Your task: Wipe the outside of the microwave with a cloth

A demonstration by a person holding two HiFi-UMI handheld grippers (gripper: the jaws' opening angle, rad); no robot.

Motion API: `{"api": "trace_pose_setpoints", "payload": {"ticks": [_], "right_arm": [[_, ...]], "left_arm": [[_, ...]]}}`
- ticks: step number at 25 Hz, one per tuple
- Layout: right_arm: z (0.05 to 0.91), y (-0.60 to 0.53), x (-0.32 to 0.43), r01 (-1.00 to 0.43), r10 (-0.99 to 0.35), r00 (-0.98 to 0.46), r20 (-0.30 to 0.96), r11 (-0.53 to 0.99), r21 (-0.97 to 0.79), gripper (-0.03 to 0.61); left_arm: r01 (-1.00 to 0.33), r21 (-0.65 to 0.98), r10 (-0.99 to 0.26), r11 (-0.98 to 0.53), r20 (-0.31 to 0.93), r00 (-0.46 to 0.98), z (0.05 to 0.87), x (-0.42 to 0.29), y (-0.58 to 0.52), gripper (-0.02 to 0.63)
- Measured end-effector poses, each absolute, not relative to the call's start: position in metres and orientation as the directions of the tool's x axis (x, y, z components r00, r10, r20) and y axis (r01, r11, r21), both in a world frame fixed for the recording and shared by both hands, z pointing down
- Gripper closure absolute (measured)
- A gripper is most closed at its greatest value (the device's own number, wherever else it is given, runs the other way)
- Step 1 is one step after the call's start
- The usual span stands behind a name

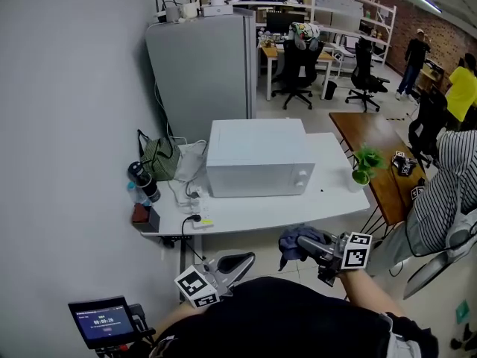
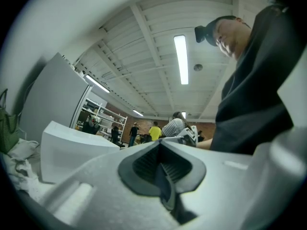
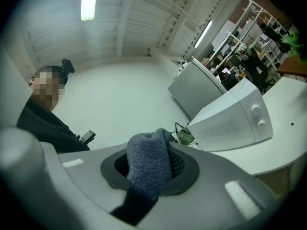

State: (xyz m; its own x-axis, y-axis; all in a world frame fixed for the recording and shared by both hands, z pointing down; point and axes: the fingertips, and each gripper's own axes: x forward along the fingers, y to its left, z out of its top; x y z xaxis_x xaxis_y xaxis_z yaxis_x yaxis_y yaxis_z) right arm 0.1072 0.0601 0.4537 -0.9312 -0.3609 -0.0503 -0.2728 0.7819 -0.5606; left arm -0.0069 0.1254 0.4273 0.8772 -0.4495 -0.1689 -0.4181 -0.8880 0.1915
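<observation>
Head view: I see a boxy white microwave at centre on a white worktop, with a grey cabinet behind it and office chairs at upper right.

Left gripper view: my left gripper is pressed together, empty.

Right gripper view: my right gripper pinches a knobbly blue-grey cloth at lower centre.

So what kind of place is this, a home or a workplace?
Probably an open-plan office or lab: black office chairs, white shelving by a brick wall, and a white microwave on a white table.
</observation>
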Motion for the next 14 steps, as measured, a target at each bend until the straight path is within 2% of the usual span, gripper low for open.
{"api": "trace_pose_setpoints", "payload": {"ticks": [14], "right_arm": [[0.452,0.08,0.083,-0.21,-0.284,-0.957,-0.056,0.814,-0.542,0.499]], "left_arm": [[-0.464,0.175,-0.487,-0.869,-0.131,0.863,0.423,-0.011,0.147,0.611]]}}
